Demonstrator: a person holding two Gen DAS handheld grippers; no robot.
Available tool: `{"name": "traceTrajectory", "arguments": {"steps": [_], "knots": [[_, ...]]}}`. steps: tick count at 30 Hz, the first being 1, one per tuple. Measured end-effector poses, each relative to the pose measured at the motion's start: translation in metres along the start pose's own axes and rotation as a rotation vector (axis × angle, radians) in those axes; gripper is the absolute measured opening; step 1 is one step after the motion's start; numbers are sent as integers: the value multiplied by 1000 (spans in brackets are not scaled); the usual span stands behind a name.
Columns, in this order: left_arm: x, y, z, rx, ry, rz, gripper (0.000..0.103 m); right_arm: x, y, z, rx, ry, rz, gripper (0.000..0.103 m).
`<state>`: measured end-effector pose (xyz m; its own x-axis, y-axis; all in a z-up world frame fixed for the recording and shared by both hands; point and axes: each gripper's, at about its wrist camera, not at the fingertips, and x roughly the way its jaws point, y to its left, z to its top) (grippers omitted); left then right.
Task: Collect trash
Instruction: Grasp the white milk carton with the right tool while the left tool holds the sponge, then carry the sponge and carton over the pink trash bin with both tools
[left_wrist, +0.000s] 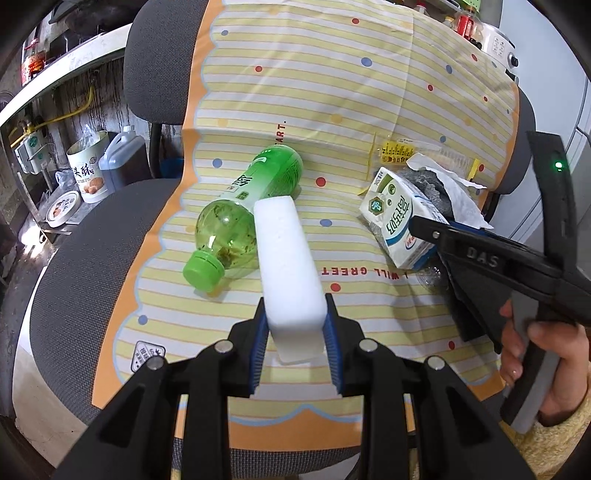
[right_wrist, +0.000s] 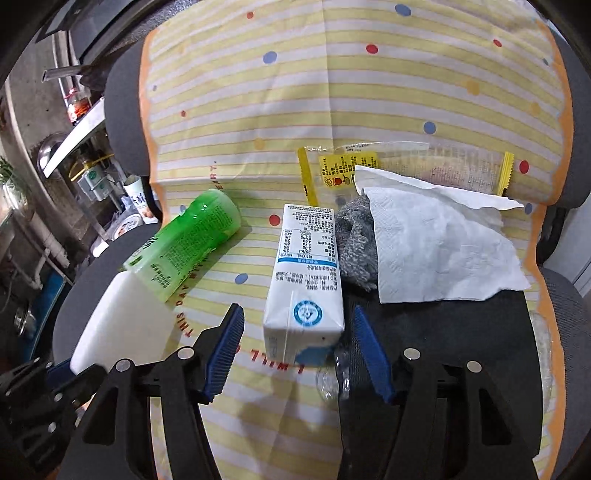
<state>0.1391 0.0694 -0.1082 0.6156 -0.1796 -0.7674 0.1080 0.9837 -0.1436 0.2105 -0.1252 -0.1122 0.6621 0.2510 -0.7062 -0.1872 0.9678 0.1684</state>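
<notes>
While left gripper (left_wrist: 295, 332) pinches white foam block (left_wrist: 286, 258), right gripper (right_wrist: 297, 347) jaws spread astride milk carton (right_wrist: 304, 284), pads not touching. Step judged: carton pickup; next, close squarely. Beyond: green bottle (left_wrist: 240, 218), tissue (right_wrist: 443, 247).

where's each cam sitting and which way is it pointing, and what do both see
Left wrist: on the left gripper, looking down its fingers at the white block it clamps and the green bottle; the right gripper and a hand show.
Right wrist: on the right gripper, jaws open around the milk carton; the left gripper shows at lower left.
Shared: bottle, carton, block, tissue, striped cloth.
</notes>
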Motion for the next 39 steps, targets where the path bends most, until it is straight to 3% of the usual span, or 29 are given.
{"name": "traceTrajectory", "arguments": {"steps": [5, 7, 17, 31, 39], "knots": [[-1, 1, 0, -5, 0, 3, 27, 0, 1, -3, 5, 5, 1, 53], [-2, 1, 0, -6, 0, 9, 27, -1, 2, -5, -5, 9, -3, 43], [-31, -14, -3, 23, -29, 5, 27, -77, 9, -20, -45, -92, 41, 42], [-60, -100, -27, 194, -29, -161, 27, -185, -56, -91, 64, -160, -8, 42], [-64, -161, -46, 318, -15, -289, 27, -234, -103, -133, 171, -199, -93, 42]]}}
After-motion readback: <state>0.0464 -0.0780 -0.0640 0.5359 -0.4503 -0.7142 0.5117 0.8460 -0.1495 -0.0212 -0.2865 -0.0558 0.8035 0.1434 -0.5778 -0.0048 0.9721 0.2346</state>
